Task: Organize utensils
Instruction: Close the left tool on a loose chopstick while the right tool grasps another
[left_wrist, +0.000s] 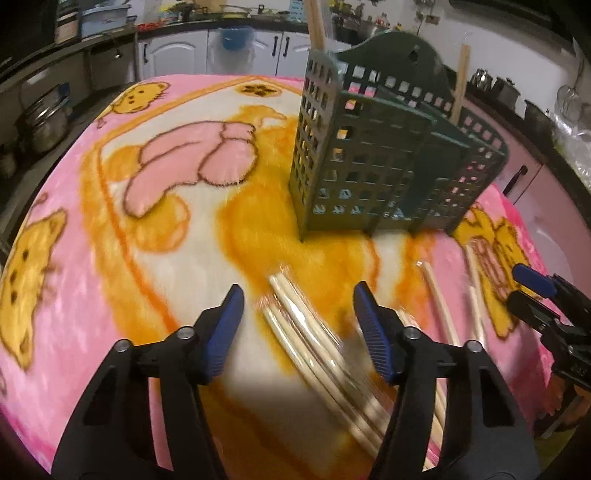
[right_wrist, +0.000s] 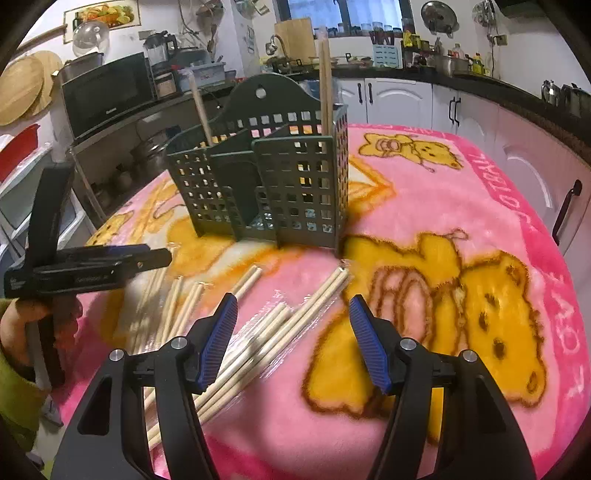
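Left claw (left_wrist: 298, 295): mine, jaws apart and gripping nothing. A bundle of wrapped chopsticks (left_wrist: 314, 332) lies between and under its blue pads (left_wrist: 373, 332); the blur hides whether either pad touches the sticks.

Right claw (right_wrist: 291, 306): mine, jaws spread, empty. Wrapped chopsticks (right_wrist: 280, 332) lie on the blanket between and just ahead of its fingertips, slanting away to the right. More loose chopsticks (right_wrist: 173, 314) lie off to its left, under my left claw as seen from there.

Utensil holder (right_wrist: 266, 181): dark green, perforated, several compartments, upright on the blanket straight ahead of both claws, well beyond the lying sticks. Chopsticks (right_wrist: 325, 85) stand upright in its right-hand compartment, one more pair (right_wrist: 201, 107) leans in the left part.

Blanket (right_wrist: 424, 206): pink with yellow bears, covering the surface beneath everything.

Hand (right_wrist: 22, 325): in a green sleeve, holding the left claw's handle.
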